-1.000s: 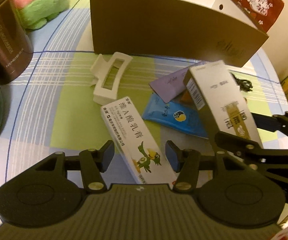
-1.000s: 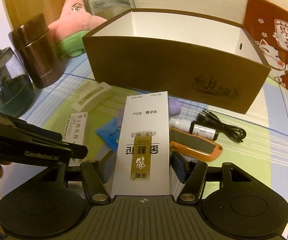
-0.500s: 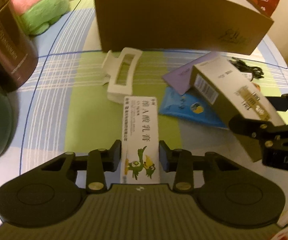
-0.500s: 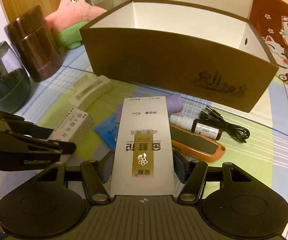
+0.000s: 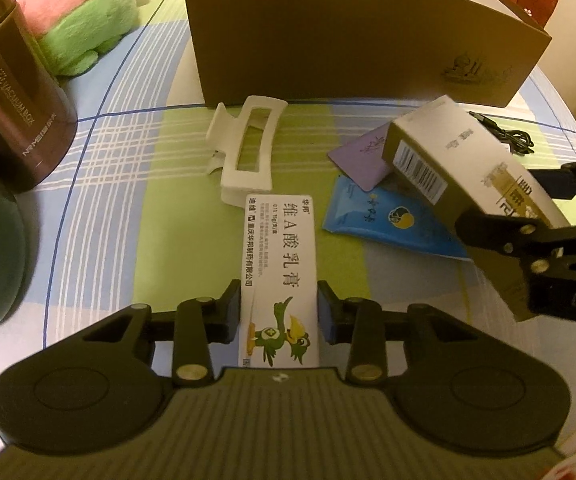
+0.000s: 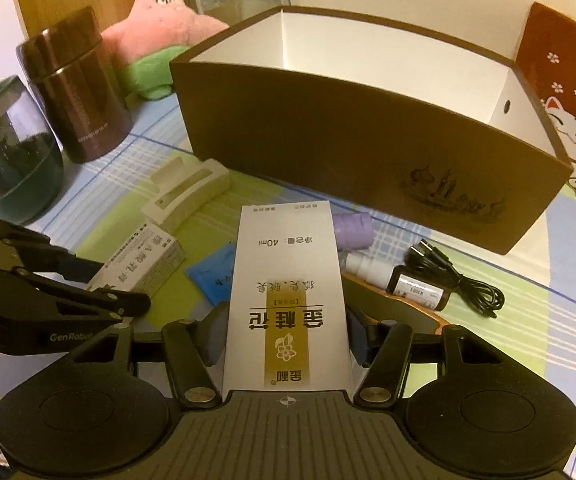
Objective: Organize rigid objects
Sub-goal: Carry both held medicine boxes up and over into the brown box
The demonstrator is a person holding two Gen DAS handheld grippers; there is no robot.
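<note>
Two grippers, both loaded. Left gripper has just been closing; pads now pinch the long sides of the white ointment carton, near its duck-logo end. Carton's far end sits just beside the cream hair claw. Right gripper clamps the taller white-and-gold carton, lifted above the clutter, fwd of the brown storage box. Box top open, white inside, near wall edge facing both grippers. Btwn carton and box wall: purple tube, small spray bottle, black cable, orange cutter, blue sachet lying flat on the checked tablecloth. Left flank tight: brown flask, glass jar.
</note>
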